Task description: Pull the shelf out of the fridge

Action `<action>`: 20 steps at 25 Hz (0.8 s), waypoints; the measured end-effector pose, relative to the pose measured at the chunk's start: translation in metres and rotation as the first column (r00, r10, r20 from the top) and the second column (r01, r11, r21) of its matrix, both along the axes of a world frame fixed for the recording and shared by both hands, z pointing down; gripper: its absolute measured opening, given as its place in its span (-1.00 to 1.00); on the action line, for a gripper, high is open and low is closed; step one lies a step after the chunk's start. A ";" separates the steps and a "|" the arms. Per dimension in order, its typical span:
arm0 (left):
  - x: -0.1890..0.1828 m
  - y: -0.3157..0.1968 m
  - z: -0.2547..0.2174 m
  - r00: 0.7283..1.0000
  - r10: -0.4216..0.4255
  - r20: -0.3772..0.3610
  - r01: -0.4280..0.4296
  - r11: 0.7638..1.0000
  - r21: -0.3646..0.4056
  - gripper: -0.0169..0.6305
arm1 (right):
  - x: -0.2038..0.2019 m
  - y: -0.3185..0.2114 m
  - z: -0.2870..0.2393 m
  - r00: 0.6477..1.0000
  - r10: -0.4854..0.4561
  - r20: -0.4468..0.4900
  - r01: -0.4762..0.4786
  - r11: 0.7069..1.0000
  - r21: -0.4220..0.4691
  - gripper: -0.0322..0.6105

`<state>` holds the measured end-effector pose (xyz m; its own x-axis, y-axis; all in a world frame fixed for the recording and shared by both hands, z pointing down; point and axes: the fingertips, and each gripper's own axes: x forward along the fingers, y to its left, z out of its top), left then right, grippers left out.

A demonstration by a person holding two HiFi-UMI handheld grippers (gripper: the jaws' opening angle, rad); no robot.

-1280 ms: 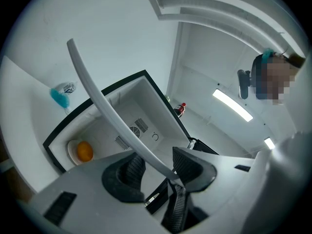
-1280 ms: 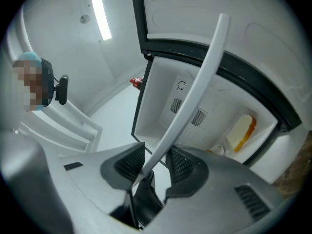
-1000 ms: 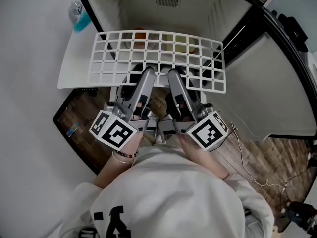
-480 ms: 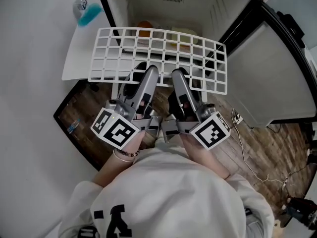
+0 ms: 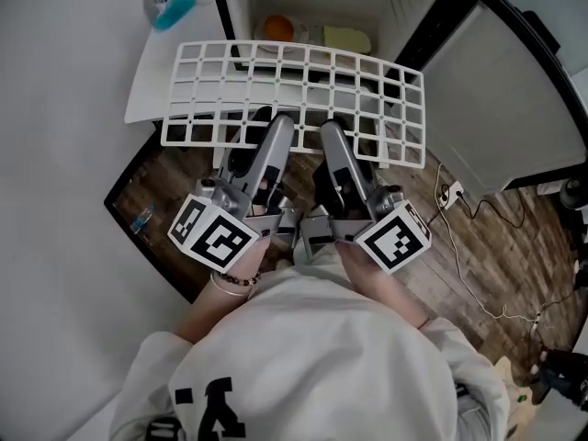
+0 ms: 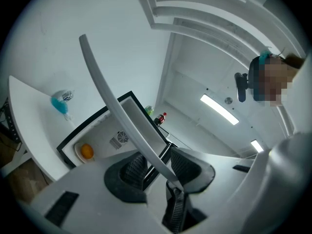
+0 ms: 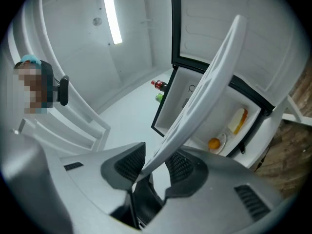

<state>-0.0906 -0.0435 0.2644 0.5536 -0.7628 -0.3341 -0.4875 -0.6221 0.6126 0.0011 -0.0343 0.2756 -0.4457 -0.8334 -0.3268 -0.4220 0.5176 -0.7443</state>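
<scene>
A white wire-grid shelf (image 5: 294,95) hangs level in front of the open fridge (image 5: 317,7), its far edge near the opening. My left gripper (image 5: 267,134) and right gripper (image 5: 328,139) hold its near edge side by side. In the left gripper view the shelf's edge (image 6: 122,116) runs between the ribbed pads of that gripper (image 6: 157,165), whose jaws have just been closing on it. In the right gripper view the shelf's edge (image 7: 204,96) is pinched in the right gripper (image 7: 155,165).
Inside the fridge lie an orange (image 5: 278,28) and a yellow pack (image 5: 347,39). A white ledge (image 5: 156,81) with a blue-filled bottle (image 5: 170,5) is at the left, the fridge door (image 5: 496,90) at the right. Cables (image 5: 459,246) trail over the wooden floor.
Both grippers and the shelf have drawn back from the fridge together. The orange and the yellow pack, earlier under the grid, now show beyond its far edge.
</scene>
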 end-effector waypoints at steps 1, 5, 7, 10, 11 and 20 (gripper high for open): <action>-0.002 0.008 0.001 1.000 -0.001 0.007 0.001 1.000 0.004 -0.47 | -0.002 0.008 0.000 1.000 0.002 -0.001 -0.002 1.000 0.002 -0.45; -0.007 0.046 0.005 0.999 0.000 0.033 -0.001 1.000 0.020 -0.47 | -0.009 0.046 0.004 1.000 0.013 -0.015 -0.013 1.000 0.010 -0.46; -0.008 0.063 0.010 0.999 0.008 0.040 -0.008 1.000 0.018 -0.47 | -0.009 0.064 0.012 0.999 0.028 -0.025 -0.028 1.000 -0.007 -0.46; -0.007 0.078 0.018 0.998 0.014 0.057 -0.015 1.000 0.008 -0.47 | -0.007 0.080 0.019 0.998 0.042 -0.044 -0.043 0.999 -0.019 -0.46; -0.007 0.080 0.020 0.998 0.015 0.066 -0.015 1.000 0.002 -0.47 | -0.007 0.081 0.020 0.998 0.046 -0.053 -0.047 0.999 -0.021 -0.46; -0.004 0.093 0.017 0.990 -0.001 0.142 -0.002 1.000 0.019 -0.47 | -0.004 0.094 0.013 0.993 0.075 -0.089 -0.075 0.997 0.008 -0.54</action>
<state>-0.0943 0.0491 0.2812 0.5970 -0.7564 -0.2671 -0.5679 -0.6337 0.5253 -0.0028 0.0598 0.2885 -0.4095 -0.8641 -0.2927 -0.5241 0.4854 -0.6998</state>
